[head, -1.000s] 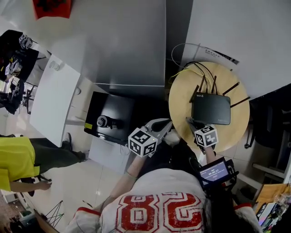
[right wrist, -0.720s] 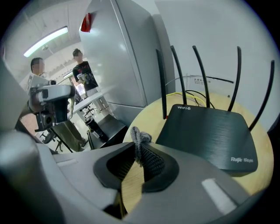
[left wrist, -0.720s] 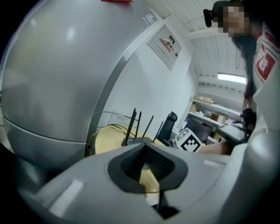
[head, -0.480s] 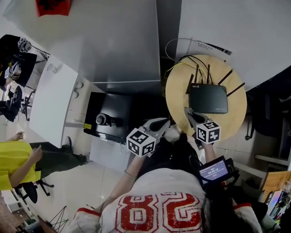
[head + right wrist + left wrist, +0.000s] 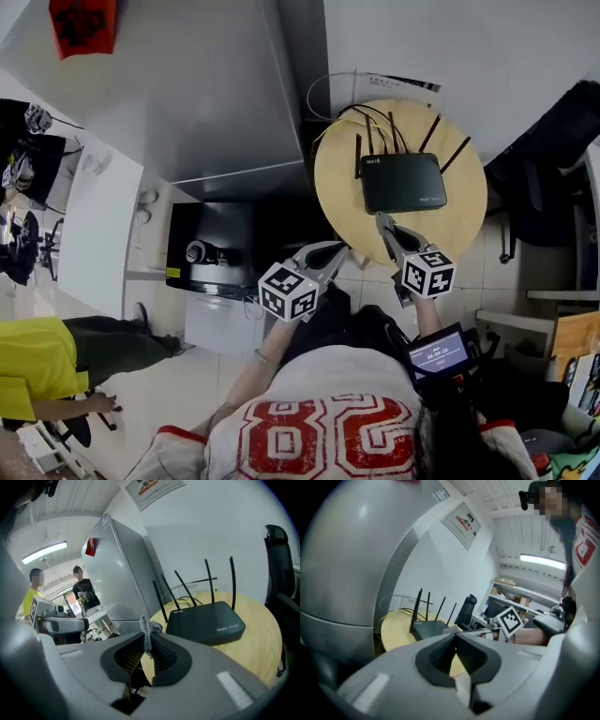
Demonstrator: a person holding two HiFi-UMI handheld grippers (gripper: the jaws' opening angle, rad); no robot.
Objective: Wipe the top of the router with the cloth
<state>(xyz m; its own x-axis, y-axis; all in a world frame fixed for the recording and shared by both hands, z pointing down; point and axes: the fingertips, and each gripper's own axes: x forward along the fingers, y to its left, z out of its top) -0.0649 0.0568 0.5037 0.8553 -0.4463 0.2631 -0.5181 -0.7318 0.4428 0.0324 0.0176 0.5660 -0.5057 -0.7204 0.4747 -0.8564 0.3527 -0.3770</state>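
Note:
The black router with several upright antennas lies on a round wooden table. My right gripper hovers just short of the router's near edge, at its left front corner. In the right gripper view the router is close ahead, and the right gripper is shut on a small bunched grey cloth. My left gripper hangs off the table's near left edge, apart from the router. Seen from the left gripper view, that gripper is shut with nothing in it, the router beyond.
A tall grey cabinet stands left of the table, a black box on the floor beside it. Cables trail behind the router. A black office chair is at the right. A person in yellow stands far left.
The head view has swung, so table and router now sit higher and further left. My right gripper stays near the router's front edge with the cloth. The person in yellow has shifted.

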